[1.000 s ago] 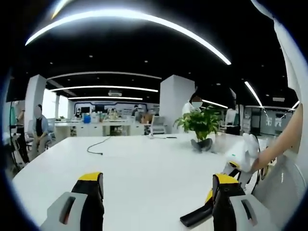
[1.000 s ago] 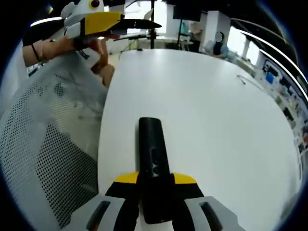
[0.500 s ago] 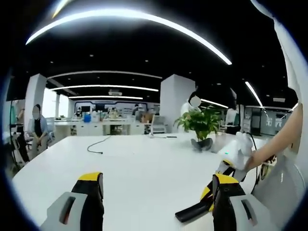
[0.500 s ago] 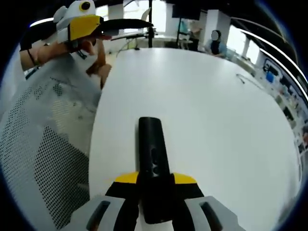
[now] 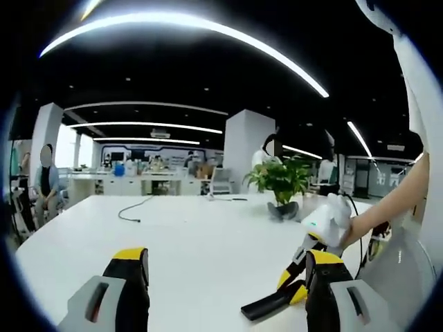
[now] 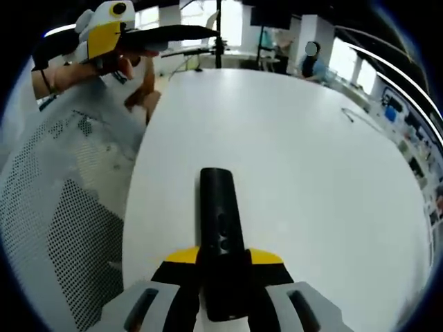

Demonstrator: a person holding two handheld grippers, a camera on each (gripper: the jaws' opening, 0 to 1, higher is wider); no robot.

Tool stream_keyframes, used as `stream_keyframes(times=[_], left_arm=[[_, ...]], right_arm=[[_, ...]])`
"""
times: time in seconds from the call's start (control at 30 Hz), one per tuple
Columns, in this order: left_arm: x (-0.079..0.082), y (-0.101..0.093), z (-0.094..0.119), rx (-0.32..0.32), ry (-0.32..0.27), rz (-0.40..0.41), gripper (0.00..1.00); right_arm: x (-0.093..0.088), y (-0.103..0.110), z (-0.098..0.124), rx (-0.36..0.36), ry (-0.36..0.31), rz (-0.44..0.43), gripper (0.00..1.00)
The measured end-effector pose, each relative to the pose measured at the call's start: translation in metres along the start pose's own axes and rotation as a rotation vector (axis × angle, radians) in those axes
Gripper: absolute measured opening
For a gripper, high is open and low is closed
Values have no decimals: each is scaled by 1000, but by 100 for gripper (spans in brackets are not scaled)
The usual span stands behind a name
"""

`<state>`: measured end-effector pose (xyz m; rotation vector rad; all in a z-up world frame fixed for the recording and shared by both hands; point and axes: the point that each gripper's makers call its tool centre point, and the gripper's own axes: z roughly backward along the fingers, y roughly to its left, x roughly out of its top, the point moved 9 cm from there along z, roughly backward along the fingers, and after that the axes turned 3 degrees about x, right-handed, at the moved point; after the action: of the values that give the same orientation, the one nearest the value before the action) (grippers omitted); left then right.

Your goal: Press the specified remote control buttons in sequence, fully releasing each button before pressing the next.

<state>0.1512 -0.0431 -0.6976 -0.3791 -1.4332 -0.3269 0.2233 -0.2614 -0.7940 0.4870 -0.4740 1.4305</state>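
Note:
A black remote control (image 6: 221,228) lies lengthwise between the jaws of my right gripper (image 6: 223,266), which is shut on its near end; the far end sticks out over the white table (image 6: 304,159). In the left gripper view, the same remote (image 5: 271,306) comes in low on the right, held just above the table (image 5: 194,242) by the right gripper (image 5: 294,283). My left gripper (image 5: 225,277) is open, with nothing between its yellow-tipped jaws. In the right gripper view, a hand holds the left gripper (image 6: 142,34) up at the top left, beyond the table's edge.
A potted plant (image 5: 280,181) stands on the table's far right, and a thin cable (image 5: 129,210) lies at the far left. A grey mesh chair back (image 6: 62,228) sits beside the table's edge. People sit and stand at desks behind (image 5: 46,173).
In the left gripper view, the right gripper and remote have slid further left and into sight. The left gripper's camera has shifted slightly. The remote stays gripped the same way.

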Motion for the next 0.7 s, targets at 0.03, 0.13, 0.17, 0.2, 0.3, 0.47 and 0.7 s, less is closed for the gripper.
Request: stream_keyframes(times=[0.03,0.13,0.17,0.2,0.3,0.47,0.7], left_arm=[[0,-1,0,-6,3,-3,97],[-1,-2,-1,-20,9,-9,97],[-2,-3,-1,-24,16,-9,97],[-2,-3,-2,-26,20,-10,97],[-2,-4,-1,-27,20,-18,97],[-2,-4,-1,-28,20,-18,96],[-3,-5,-1,-40,30,-23,96]], right_arm=[[0,0,0,5,3,10,21],[0,0,0,-1,5,1,21],[0,0,0,-2,5,0,21],[0,0,0,-2,5,-3,21],[0,0,0,-3,2,-7,21],[0,0,0,-4,0,-13,21],[1,-4,1,17,-10,-54,21]])
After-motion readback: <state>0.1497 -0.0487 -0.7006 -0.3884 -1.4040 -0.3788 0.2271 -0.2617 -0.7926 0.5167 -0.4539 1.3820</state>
